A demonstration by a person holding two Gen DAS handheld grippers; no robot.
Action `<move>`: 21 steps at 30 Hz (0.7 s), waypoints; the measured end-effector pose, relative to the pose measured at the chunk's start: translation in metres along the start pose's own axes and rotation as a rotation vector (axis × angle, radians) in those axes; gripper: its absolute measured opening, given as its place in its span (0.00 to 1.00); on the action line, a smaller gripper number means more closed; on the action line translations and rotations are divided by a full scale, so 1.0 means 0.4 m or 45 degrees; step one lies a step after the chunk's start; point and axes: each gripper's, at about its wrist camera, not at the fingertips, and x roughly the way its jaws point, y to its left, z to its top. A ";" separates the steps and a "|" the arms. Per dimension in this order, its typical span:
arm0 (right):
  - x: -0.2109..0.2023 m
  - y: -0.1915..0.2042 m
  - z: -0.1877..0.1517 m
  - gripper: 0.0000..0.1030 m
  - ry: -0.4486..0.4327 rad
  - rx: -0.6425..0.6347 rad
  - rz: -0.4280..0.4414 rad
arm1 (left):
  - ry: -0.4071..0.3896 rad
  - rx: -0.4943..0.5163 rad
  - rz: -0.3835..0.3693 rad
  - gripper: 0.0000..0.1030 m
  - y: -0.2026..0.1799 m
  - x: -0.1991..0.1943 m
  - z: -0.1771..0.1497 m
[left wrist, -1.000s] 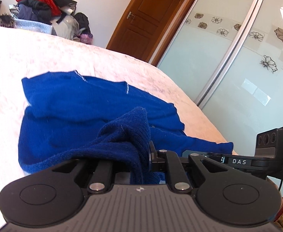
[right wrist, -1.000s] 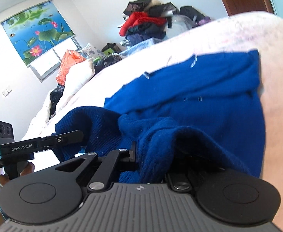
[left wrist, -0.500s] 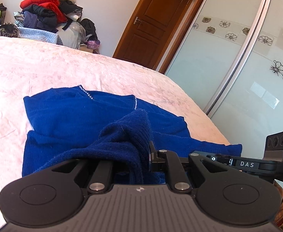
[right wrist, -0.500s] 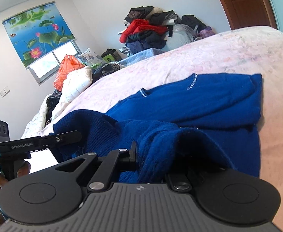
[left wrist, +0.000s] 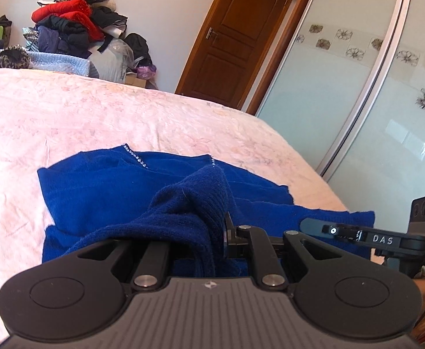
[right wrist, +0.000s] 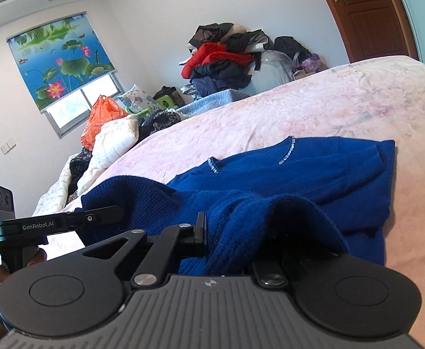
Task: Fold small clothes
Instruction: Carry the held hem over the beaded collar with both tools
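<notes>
A blue knit sweater lies on the pink bed cover, its neckline trimmed with small beads at the far side; it also shows in the right wrist view. My left gripper is shut on a bunched ribbed edge of the sweater, which drapes over its fingers. My right gripper is shut on another bunched edge of the same sweater. Each gripper shows in the other's view, the right one and the left one. The near hem is folded toward the neckline.
The pink bed runs back to a pile of clothes against the wall. A wooden door and a sliding glass wardrobe stand on the right. Pillows and an orange bag lie at the bed's left, under a window.
Both grippers have carried the held hem forward and lower toward the neckline. The sweater looks shorter and flatter on the bed. Both stay shut on the cloth.
</notes>
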 end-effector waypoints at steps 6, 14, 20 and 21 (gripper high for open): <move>0.032 -0.021 0.039 0.09 -0.027 -0.014 -0.028 | -0.002 0.091 0.076 0.13 -0.023 0.040 0.032; 0.069 -0.035 0.091 0.09 -0.068 -0.023 -0.043 | 0.001 0.143 0.125 0.13 -0.028 0.084 0.074; 0.090 -0.045 0.115 0.09 -0.086 -0.024 -0.051 | 0.012 0.173 0.150 0.13 -0.023 0.105 0.101; 0.094 -0.047 0.119 0.09 -0.089 -0.025 -0.055 | 0.011 0.176 0.152 0.13 -0.023 0.108 0.105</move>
